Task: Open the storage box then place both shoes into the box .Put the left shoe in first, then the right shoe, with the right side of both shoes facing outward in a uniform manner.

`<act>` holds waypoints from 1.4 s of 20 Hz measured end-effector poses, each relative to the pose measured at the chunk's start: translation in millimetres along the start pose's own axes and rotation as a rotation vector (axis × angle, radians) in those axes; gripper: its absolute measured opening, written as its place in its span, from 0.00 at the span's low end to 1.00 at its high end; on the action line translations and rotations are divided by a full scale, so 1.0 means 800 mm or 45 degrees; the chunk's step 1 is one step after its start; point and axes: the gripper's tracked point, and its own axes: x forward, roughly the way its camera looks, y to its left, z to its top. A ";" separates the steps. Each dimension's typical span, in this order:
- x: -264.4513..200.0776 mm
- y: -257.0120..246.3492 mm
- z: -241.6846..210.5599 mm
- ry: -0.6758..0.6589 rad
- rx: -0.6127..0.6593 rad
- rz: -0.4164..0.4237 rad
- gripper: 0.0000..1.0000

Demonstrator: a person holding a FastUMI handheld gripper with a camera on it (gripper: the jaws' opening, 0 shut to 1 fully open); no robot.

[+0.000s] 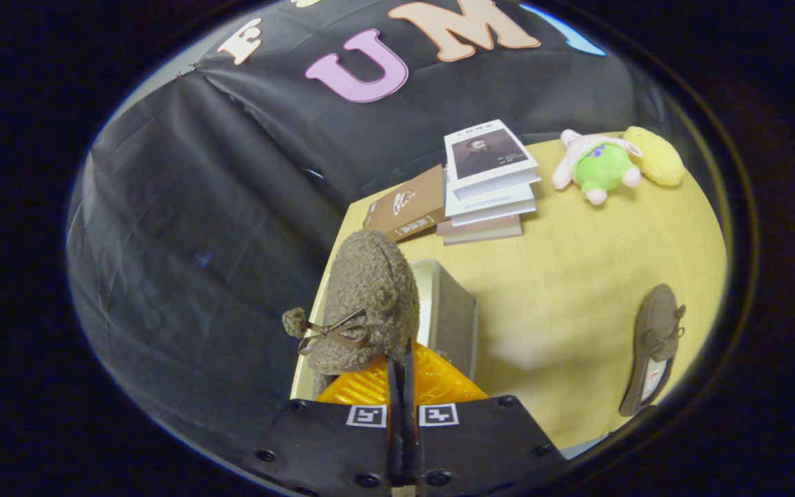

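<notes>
Gripper view showed the hand-held gripper [403, 369] pinched shut on a fuzzy shoe [368, 304] over the open box [449, 314] — that thin edge-grip might slip, tipping it wrong-side-out.

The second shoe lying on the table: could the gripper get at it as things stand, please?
Probably not yet. The gripper is shut on the fuzzy shoe, held over the storage box. The second shoe lies apart on bare table, so nothing blocks it once the jaws are free.

Even, bright light on the table [577, 290], soft shadows (edges bend with fisheye distortion), slight blur
</notes>
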 end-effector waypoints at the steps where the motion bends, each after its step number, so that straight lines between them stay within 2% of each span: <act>1: 0.008 0.007 -0.003 0.008 -0.004 0.002 0.03; 12: 0.103 0.034 -0.066 0.170 -0.055 -0.088 0.04; 23: 0.158 0.033 -0.097 0.240 -0.067 -0.218 0.04; 25: 0.163 0.036 -0.100 0.263 -0.069 -0.214 0.04; 28: 0.169 0.037 -0.115 0.284 -0.114 -0.227 0.08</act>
